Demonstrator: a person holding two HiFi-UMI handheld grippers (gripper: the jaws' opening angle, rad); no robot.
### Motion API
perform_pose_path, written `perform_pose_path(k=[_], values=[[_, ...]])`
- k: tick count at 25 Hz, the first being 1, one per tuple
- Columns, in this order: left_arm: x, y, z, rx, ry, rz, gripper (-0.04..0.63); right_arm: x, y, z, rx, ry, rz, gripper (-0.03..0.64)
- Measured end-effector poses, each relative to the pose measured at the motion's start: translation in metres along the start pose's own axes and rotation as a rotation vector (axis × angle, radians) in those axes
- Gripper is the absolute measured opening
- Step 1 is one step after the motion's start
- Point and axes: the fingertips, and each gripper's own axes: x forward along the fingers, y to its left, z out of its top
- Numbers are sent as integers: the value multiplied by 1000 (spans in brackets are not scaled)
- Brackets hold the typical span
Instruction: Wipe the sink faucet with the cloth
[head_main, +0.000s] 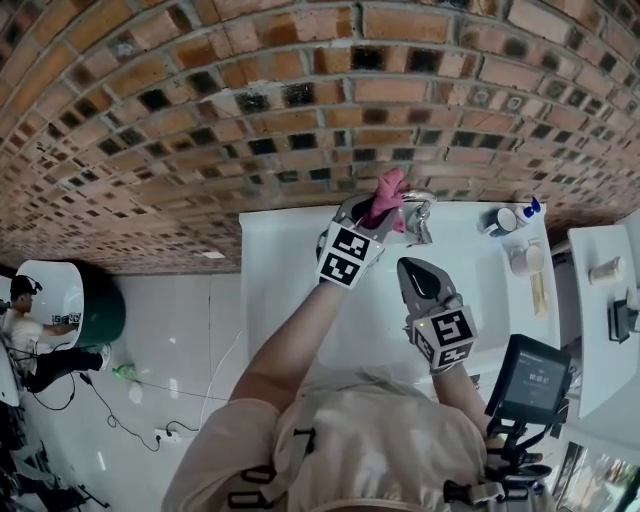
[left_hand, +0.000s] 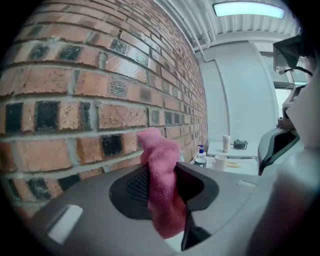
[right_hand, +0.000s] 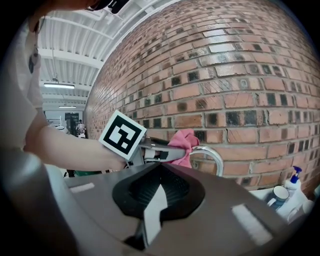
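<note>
The faucet (right_hand: 215, 155) shows only its arch in the right gripper view: base behind the right gripper (right_hand: 159, 170), left end under the cloth (right_hand: 184, 144). The bottle (right_hand: 295, 180) label is too small to read.

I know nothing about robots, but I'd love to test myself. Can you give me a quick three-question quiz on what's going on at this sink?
1. Multiple choice: what colour is the cloth? A) blue B) pink C) white
2. True or false: the right gripper is holding the cloth.
3. Fill in: the wall behind the faucet is made of ____.

Key:
1. B.
2. False. The left gripper is clamped on it, up by the faucet, and the right gripper has nothing between its jaws.
3. Brick.
</note>
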Motion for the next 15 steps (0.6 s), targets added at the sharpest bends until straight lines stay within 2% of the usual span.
perform_pose_path(k=[2,4,8,11,13,15], values=[[-1,4,-11,-14,-10,13,117,-1,1,-2,-11,4,7,-6],[-3,11,-24,3,17,35,126,-1,1,-6,-17,15,15,-6],[-2,16,-65,-18,142,46,127,-1,4,-11,-11,26,26,-6],[2,14,-96,-74,231,21,124,1,4,-10,-9,25,32,-6],[0,11,-102,-123,227,21,123,1,3,-10,-6,23,29,-6],[-6,7,-85,-138,157,39,121,-1,0,-9,0,20,17,-6]])
